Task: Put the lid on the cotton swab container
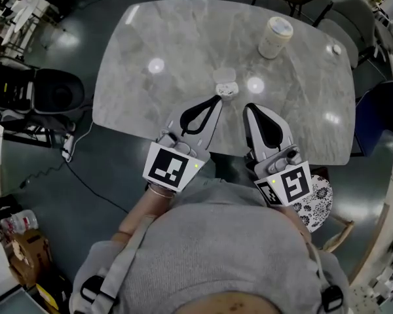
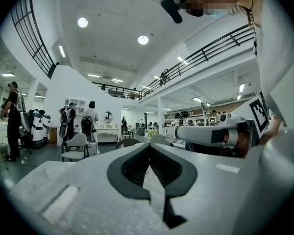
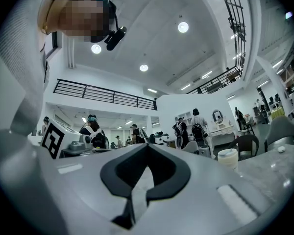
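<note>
Table [image 1: 183, 38], container [image 1: 275, 36] near far edge, left gripper [image 1: 217, 99], right gripper [image 1: 249, 108] closed

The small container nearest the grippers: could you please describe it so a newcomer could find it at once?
Start at the grey marble table. Near its front middle, just beyond the tip of the left gripper, sits a small pale container. Unlike the taller cream cylinder at the far right, it is low and squat.

head: steeply down over table [image 1: 183, 38] | gripper views: level, apparently across it
</note>
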A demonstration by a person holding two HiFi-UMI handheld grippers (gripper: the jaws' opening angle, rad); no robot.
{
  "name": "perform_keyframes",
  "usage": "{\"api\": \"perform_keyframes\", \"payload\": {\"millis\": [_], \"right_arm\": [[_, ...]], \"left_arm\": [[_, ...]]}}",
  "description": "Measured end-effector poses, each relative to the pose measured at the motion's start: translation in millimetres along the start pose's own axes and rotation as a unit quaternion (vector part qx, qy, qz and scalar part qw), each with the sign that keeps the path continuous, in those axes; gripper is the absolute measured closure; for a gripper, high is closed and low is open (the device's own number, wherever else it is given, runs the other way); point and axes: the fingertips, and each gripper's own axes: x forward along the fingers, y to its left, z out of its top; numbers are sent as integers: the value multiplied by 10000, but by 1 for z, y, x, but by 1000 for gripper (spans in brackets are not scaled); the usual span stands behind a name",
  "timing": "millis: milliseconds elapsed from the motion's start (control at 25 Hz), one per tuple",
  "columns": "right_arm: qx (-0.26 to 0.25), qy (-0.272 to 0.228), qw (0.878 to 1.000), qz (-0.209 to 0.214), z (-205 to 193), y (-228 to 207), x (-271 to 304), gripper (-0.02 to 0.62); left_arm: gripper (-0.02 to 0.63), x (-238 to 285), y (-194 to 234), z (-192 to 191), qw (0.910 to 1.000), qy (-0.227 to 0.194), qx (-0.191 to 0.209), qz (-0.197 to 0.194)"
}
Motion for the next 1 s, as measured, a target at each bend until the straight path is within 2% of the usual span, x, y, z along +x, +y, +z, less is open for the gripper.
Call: {"api": "perform_keyframes", "payload": {"millis": [440, 760, 1000], "right_arm": [[-40, -112, 9997, -227, -7, -29, 52, 597], [4, -4, 9992, -405, -16, -47, 67, 597], [29, 118, 9996, -259, -18, -66, 64, 597]], "left_arm": [[607, 36, 44, -1, 9995, 2, 141, -296], [607, 59, 58, -8, 9988, 42, 16, -483], [607, 74, 57, -14, 9994, 112, -102, -298]]}}
